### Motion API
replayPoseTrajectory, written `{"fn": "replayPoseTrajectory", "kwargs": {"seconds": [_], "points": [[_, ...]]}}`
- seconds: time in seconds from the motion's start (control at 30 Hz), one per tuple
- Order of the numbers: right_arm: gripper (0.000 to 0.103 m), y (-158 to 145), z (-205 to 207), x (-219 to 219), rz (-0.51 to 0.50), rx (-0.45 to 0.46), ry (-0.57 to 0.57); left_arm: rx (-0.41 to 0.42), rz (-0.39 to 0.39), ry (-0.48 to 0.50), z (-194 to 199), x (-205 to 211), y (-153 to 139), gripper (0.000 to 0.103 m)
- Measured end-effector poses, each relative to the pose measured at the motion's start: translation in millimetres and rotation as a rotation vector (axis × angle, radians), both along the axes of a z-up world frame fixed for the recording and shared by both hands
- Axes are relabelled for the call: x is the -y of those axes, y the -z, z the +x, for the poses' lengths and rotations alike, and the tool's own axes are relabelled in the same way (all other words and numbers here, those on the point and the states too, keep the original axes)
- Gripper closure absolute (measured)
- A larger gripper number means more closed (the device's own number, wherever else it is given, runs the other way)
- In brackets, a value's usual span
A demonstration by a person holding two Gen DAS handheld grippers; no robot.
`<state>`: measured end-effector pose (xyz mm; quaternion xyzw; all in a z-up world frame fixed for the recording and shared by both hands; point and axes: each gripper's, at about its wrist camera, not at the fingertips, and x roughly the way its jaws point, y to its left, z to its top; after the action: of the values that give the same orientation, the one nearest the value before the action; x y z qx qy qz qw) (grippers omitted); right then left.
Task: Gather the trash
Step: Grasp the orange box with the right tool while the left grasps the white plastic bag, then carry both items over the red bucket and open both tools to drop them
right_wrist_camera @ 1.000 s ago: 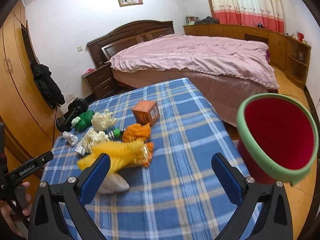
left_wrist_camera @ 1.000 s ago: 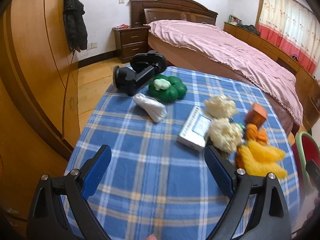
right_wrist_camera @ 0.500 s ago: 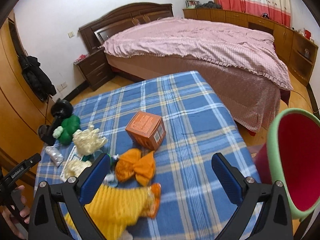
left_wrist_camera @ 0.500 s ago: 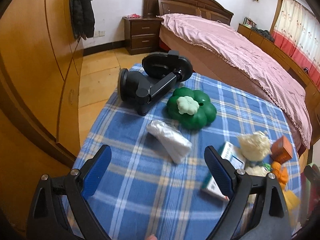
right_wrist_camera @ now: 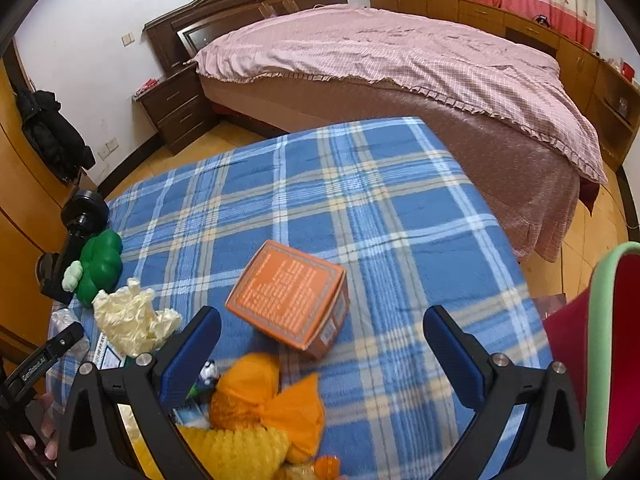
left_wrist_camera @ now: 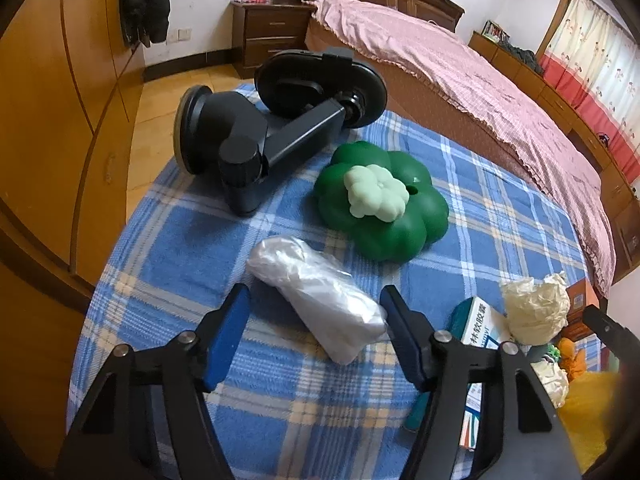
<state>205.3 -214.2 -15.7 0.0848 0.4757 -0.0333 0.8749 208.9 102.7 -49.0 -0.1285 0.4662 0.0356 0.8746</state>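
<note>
Bedroom; table under blue plaid cloth (left_wrist_camera: 168,248). Left gripper (left_wrist_camera: 314,332): jaws just been narrowing, pads not yet pressing the crumpled clear plastic bag (left_wrist_camera: 316,296) between them, its long axis running from near right to far left. Beyond: green toy (left_wrist_camera: 380,204), black mount (left_wrist_camera: 272,128). Right gripper (right_wrist_camera: 320,350): jaws wide, empty, orange box (right_wrist_camera: 292,300) ahead.

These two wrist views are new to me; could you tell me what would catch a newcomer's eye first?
Likely the blue plaid blanket strewn with clutter. In the left wrist view the left gripper brackets a crumpled clear plastic bag, its jaws having just been closing, pads not yet pressing. In the right wrist view an orange box lies ahead of the open right gripper.
</note>
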Motion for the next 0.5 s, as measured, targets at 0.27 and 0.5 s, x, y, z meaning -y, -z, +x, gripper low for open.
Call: {"fn": "replayPoseTrajectory", "kwargs": {"seconds": [0.27, 0.5], "points": [[0.032, 13, 11, -3, 0.03, -0.032, -0.032, 0.03, -0.01, 0.016, -4, -3, 0, 0.056], [0.039, 10, 5, -1, 0.042, -0.001, -0.035, 0.067, -0.029, 0.044, -10, -4, -2, 0.063]]}}
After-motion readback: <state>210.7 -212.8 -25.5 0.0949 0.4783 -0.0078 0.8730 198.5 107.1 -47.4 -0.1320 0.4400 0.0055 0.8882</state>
